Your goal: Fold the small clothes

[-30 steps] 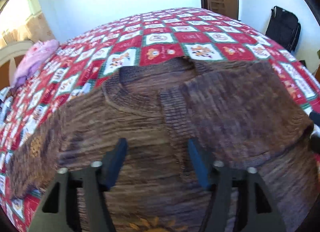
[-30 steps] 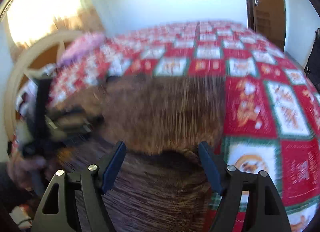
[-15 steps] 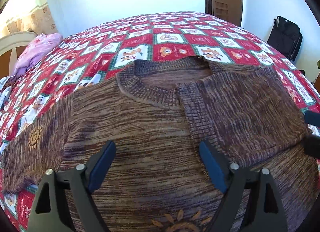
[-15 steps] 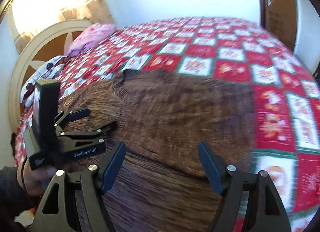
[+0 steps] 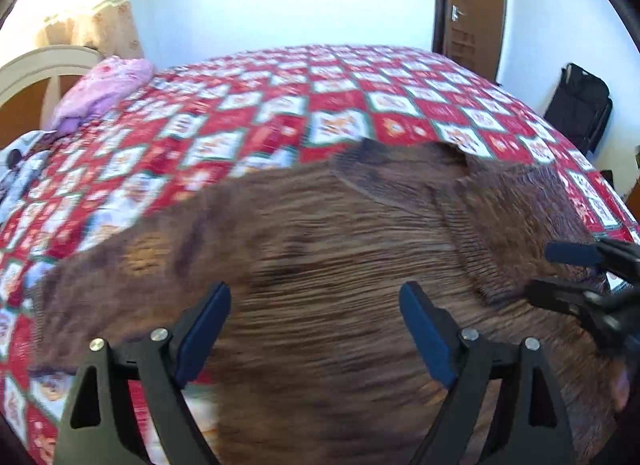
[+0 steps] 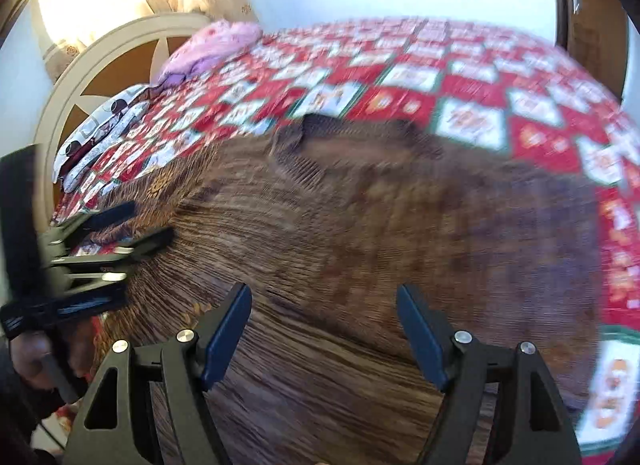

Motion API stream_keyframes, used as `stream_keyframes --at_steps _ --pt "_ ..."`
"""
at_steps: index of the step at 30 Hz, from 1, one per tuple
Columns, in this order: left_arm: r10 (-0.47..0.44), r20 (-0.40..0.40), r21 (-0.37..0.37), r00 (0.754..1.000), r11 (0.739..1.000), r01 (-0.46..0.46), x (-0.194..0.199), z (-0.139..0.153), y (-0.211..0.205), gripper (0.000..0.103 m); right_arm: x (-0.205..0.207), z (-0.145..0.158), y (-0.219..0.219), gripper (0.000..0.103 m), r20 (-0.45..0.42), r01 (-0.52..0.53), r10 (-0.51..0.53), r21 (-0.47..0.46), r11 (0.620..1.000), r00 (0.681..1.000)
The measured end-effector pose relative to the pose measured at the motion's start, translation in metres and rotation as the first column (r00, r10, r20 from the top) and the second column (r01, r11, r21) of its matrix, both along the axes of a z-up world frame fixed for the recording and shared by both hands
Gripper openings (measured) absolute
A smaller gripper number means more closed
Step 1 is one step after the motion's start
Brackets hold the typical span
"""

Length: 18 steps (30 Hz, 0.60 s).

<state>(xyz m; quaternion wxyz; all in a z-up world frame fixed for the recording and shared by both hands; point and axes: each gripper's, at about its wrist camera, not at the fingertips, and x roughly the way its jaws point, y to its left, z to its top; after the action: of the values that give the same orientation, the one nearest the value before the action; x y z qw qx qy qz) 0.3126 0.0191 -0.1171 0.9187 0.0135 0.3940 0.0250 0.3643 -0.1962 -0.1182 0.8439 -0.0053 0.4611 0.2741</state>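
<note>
Your left gripper point(image 5: 314, 329) hangs with its blue-padded fingers point(image 5: 424, 331) spread wide and nothing between them, above the brown knitted sweater point(image 5: 340, 265), which lies flat on the red-and-white patchwork bedspread point(image 5: 256, 113). Your right gripper point(image 6: 324, 329) is likewise spread wide and empty over the same sweater point(image 6: 380, 225). The left wrist view shows the sweater's left sleeve stretched out toward the bed's edge, the ribbed neckline point(image 5: 400, 169) facing away from you, and the right sleeve folded in across the chest; your right gripper point(image 5: 576, 273) enters at that view's right margin, beside the folded cuff. The black bag point(image 5: 578, 105) against the wall appears only there. The right wrist view alone shows the white arched headboard point(image 6: 100, 77), a printed pillow point(image 6: 104, 125) below it, and your left gripper point(image 6: 116, 229) at the left margin. Both views show the pink bundle point(image 5: 104, 85) near the headboard and the wooden door point(image 5: 472, 5). Motion blur softens both views.
</note>
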Motion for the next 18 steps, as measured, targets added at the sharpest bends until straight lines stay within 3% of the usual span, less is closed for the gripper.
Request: stream_keyframes --at_steps 1,3,7,10,14,18 --pt "0.017 0.017 0.018 1.0 1.0 -0.017 -0.009 0.005 0.012 0.089 0.001 -0.009 0.009 0.077 -0.039 -0.023 0.023 0.005 1.0 0.999" --pt "0.049 0.035 0.042 0.998 0.998 -0.05 -0.022 0.009 0.036 0.089 -0.011 -0.012 0.028 0.077 0.036 -0.038 0.04 -0.056 0.998 0.999" --pt "0.143 0.038 0.064 0.989 0.987 -0.145 -0.042 0.012 0.088 0.089 -0.019 -0.011 0.042 0.077 0.08 -0.058 0.067 -0.101 0.993 0.995" --pt "0.236 0.044 0.096 0.971 0.966 -0.239 -0.057 0.01 0.13 0.089 -0.021 -0.006 0.028 0.077 0.077 -0.025 0.03 -0.064 0.998 0.997" --pt "0.381 0.043 0.11 0.924 0.917 -0.383 -0.07 0.005 0.192 0.089 -0.034 0.0 0.011 0.077 0.083 0.005 -0.002 -0.034 0.999 0.997" --pt "0.505 0.01 0.034 0.863 0.863 -0.505 -0.081 -0.007 0.245 0.089 -0.051 0.003 0.008 0.077 0.096 -0.011 0.014 -0.022 1.0 0.995"
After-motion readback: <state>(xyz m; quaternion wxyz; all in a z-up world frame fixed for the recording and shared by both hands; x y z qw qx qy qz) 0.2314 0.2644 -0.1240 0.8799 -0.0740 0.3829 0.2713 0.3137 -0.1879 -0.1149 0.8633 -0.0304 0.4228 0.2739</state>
